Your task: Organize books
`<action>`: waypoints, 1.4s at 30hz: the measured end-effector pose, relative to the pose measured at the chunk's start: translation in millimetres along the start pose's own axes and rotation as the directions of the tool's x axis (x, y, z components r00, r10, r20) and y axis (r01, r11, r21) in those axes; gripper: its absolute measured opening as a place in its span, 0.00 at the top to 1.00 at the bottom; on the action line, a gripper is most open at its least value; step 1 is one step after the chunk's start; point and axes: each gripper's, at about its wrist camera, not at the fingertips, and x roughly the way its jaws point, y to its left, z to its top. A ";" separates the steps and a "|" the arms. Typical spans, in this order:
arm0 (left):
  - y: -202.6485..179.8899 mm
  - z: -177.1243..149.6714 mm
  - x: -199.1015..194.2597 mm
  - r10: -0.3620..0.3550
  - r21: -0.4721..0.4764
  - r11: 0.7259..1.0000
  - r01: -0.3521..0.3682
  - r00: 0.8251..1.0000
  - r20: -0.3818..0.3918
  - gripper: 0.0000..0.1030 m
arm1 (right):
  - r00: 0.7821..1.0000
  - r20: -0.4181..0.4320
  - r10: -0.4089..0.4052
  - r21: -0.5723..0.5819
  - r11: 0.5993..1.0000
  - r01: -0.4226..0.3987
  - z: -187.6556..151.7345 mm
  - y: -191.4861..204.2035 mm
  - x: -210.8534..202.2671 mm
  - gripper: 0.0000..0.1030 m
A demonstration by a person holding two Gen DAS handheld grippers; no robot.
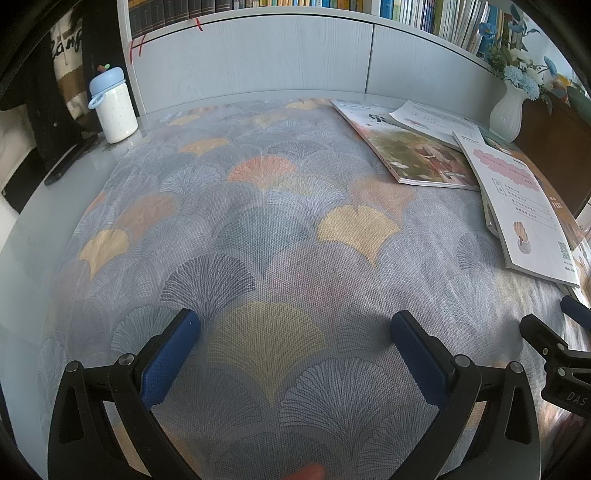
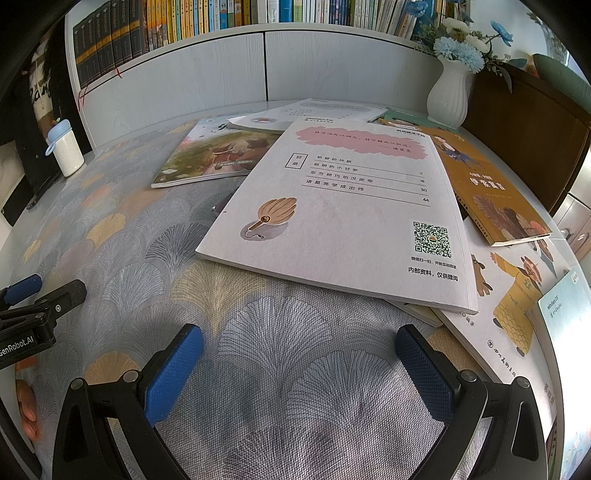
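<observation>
Nearest, over the fan-patterned tablecloth (image 2: 280, 332): right gripper (image 2: 299, 369), jaws spread wide, nothing held. Left gripper (image 1: 295, 354) beside it, equally spread and empty. Just past the right gripper, white booklet with QR code (image 2: 332, 206), resting atop other scattered books. Beyond that booklet: meadow-cover book (image 2: 214, 155), orange book (image 2: 480, 184). Farthest back: white vase (image 2: 448, 96), dotted bottle (image 1: 115, 110), bookshelf (image 2: 221, 18).

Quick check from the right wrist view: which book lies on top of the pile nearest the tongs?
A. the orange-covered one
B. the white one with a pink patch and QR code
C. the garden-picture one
B: the white book overlaps the orange book and the garden-picture book.
</observation>
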 end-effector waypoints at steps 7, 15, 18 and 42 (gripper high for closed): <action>-0.1 3.8 2.6 -0.007 0.006 1.000 0.007 1.000 -0.013 0.00 | 1.000 0.000 0.000 0.000 1.000 0.000 0.2 -0.1 0.0 0.00; 0.6 1.2 2.3 -0.009 0.005 1.000 0.009 1.000 -0.002 0.00 | 1.000 0.000 0.000 0.000 1.000 0.000 0.3 0.0 0.1 0.00; 0.8 1.3 2.3 -0.009 0.005 1.000 0.009 1.000 -0.002 0.00 | 1.000 0.000 0.000 0.000 1.000 0.000 0.3 0.1 0.0 0.00; 0.4 1.2 2.3 -0.011 0.003 1.000 0.011 1.000 -0.002 0.00 | 1.000 0.000 0.000 0.000 1.000 0.000 0.6 0.0 0.0 0.00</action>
